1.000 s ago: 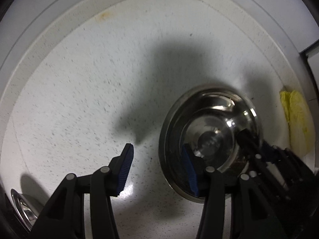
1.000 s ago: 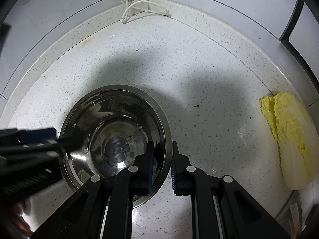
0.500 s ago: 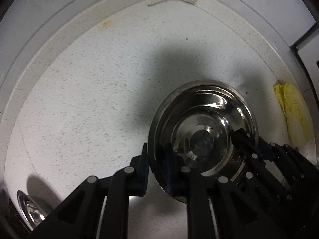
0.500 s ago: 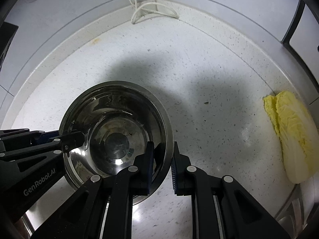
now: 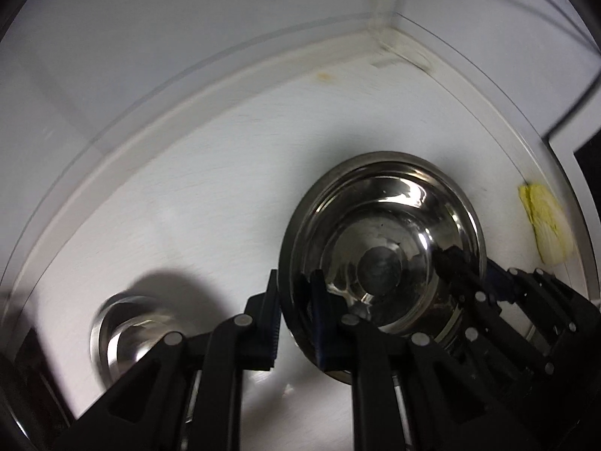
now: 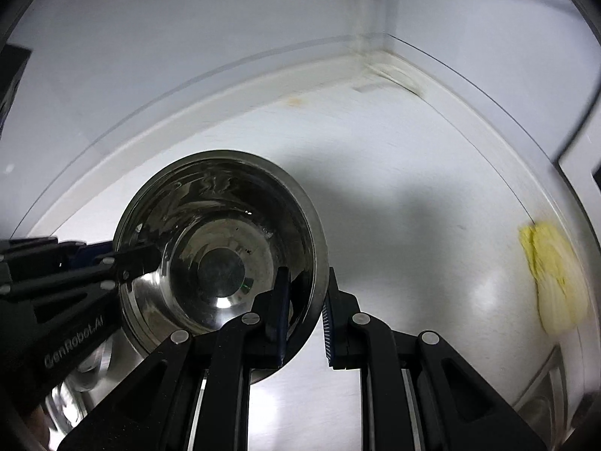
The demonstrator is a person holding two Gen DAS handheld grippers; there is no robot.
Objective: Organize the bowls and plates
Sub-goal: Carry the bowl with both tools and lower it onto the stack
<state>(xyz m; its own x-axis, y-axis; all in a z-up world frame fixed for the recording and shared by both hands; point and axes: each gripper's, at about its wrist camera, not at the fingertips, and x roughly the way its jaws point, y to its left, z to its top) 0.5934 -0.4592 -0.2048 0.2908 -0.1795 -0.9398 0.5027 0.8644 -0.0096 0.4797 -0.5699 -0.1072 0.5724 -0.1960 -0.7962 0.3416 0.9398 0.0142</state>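
A shiny steel bowl (image 5: 383, 248) hangs above the white counter, held from both sides. My left gripper (image 5: 295, 282) is shut on its left rim, one pad inside the bowl and one outside. My right gripper (image 6: 307, 278) is shut on the opposite rim of the same bowl (image 6: 221, 248) in the same way. Each gripper shows in the other's view: the right one (image 5: 469, 274) across the bowl, the left one (image 6: 124, 263) at the left edge. A smaller steel bowl (image 5: 127, 334) sits on the counter at the lower left, blurred.
A piece of pale yellow cabbage (image 6: 552, 278) lies against the right wall, and the white counter (image 5: 225, 188) ends in a corner of walls at the back. Steel ware (image 6: 86, 376) shows under the held bowl at the lower left. A metal rim (image 6: 544, 387) sits at the lower right.
My left gripper closed on the bowl's left rim. Both grippers then rose with the bowl and swung left, bringing the smaller bowl and more of the wall into view.
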